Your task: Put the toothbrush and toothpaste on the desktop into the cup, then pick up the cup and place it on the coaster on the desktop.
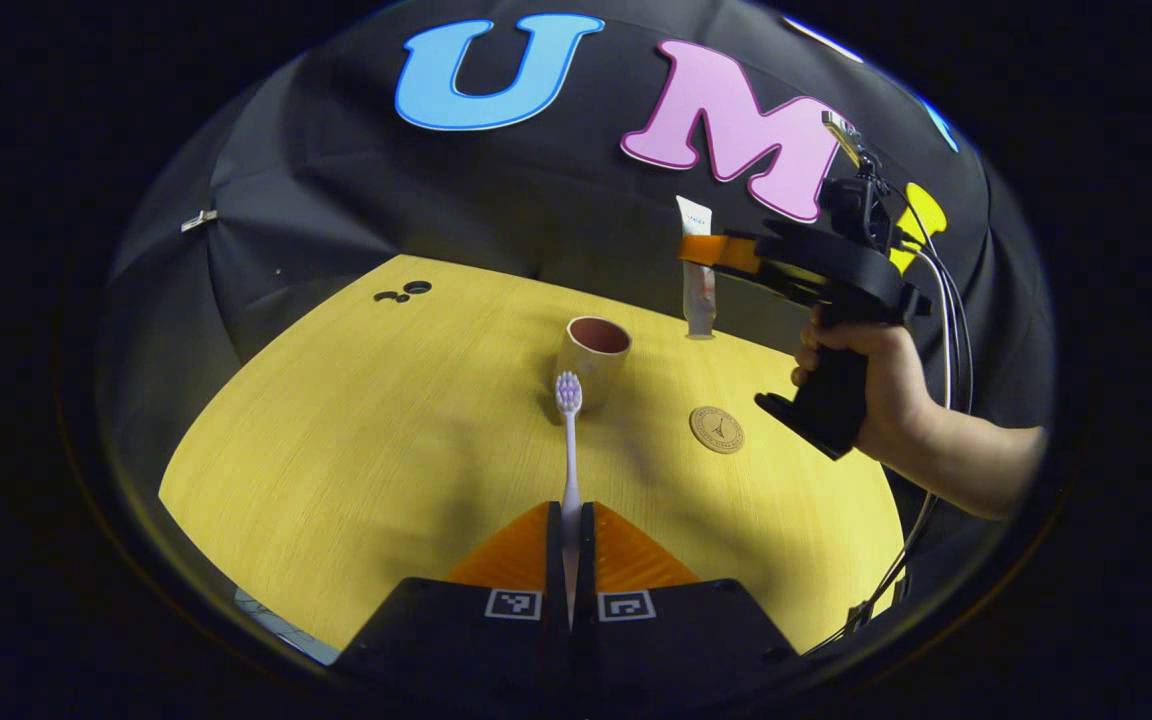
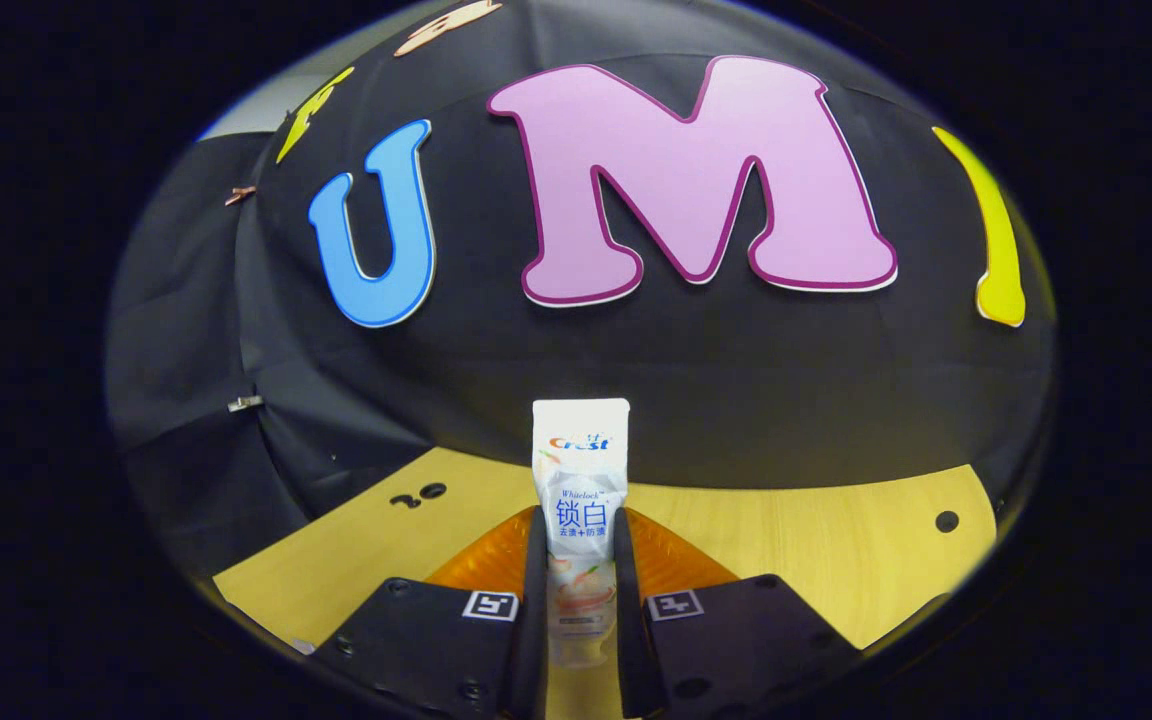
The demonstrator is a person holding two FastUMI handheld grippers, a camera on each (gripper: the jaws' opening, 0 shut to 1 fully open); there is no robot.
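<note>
Dim booth, sharp focus, fisheye-warped edges, soft shadows.

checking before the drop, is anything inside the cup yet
Nothing shows inside the cup: the visible part of its inner wall is bare. Its bottom is hidden by the near rim. The toothbrush and toothpaste are each clamped in a hand-held gripper.
</note>
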